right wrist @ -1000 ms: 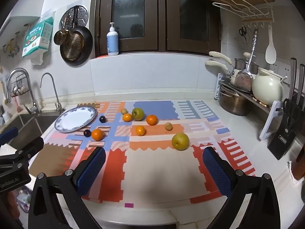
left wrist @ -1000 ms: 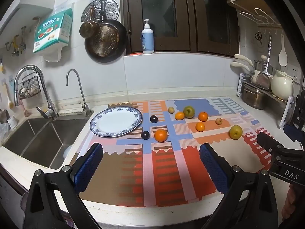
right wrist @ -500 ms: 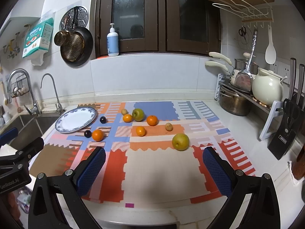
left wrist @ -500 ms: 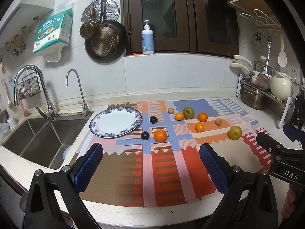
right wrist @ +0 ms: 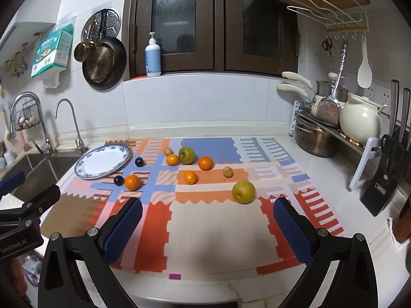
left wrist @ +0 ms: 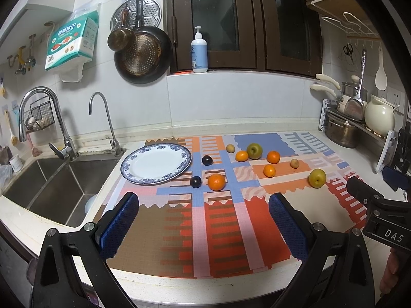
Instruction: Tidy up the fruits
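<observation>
On the patterned mat (left wrist: 226, 220) covering the tabletop, the empty plate (left wrist: 156, 163) sits at the left by the sink (left wrist: 46, 187). Right of it lie two dark plums (left wrist: 195, 181), four oranges (left wrist: 216, 182), two small brownish fruits (left wrist: 230, 148), a green apple (left wrist: 254, 150) and, far right, a yellow-green pear (left wrist: 317, 178). All look round, smooth and likely to roll, and the plums seem soft; each wants a light pinch across its widest part. Left gripper (left wrist: 203, 223) and right gripper (right wrist: 208, 222) hover near the front edge, fingers spread wide, empty.
</observation>
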`<state>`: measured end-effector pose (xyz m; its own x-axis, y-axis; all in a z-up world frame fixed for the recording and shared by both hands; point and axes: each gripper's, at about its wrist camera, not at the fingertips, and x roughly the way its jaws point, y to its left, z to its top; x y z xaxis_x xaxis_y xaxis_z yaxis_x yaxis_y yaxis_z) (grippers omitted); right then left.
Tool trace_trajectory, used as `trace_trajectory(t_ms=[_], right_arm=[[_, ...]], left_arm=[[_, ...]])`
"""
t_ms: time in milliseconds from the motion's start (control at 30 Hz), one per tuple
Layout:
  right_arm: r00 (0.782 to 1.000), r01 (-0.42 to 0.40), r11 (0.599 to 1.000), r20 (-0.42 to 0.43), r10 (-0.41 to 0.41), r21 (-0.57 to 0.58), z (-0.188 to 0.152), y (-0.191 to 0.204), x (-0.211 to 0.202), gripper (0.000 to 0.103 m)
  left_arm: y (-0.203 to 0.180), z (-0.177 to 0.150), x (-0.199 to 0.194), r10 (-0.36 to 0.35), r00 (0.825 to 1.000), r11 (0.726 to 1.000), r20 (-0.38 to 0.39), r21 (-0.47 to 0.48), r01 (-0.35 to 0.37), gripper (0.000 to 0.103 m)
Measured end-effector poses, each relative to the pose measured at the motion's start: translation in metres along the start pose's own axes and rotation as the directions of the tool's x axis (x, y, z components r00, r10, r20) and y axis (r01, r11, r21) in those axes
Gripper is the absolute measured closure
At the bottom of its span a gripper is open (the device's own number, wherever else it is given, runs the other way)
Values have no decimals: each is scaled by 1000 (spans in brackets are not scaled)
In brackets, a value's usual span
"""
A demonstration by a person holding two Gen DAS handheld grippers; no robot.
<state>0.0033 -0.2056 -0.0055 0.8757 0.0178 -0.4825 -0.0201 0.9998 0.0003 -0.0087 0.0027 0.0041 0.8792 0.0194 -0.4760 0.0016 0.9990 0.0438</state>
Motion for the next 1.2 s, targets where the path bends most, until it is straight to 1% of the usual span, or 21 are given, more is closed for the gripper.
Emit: trace_trajectory(t_ms=[1033, 1200], right_arm=[[1000, 1, 1000, -1, -1, -1, -2, 1, 1, 0], [1000, 4, 1000, -4, -4, -4, -3, 1, 1, 0]], left_arm=[[3, 0, 1, -3, 1000, 1000, 5, -3, 3, 0], [1, 0, 5, -21, 1000, 1000, -6, 1, 21, 0]])
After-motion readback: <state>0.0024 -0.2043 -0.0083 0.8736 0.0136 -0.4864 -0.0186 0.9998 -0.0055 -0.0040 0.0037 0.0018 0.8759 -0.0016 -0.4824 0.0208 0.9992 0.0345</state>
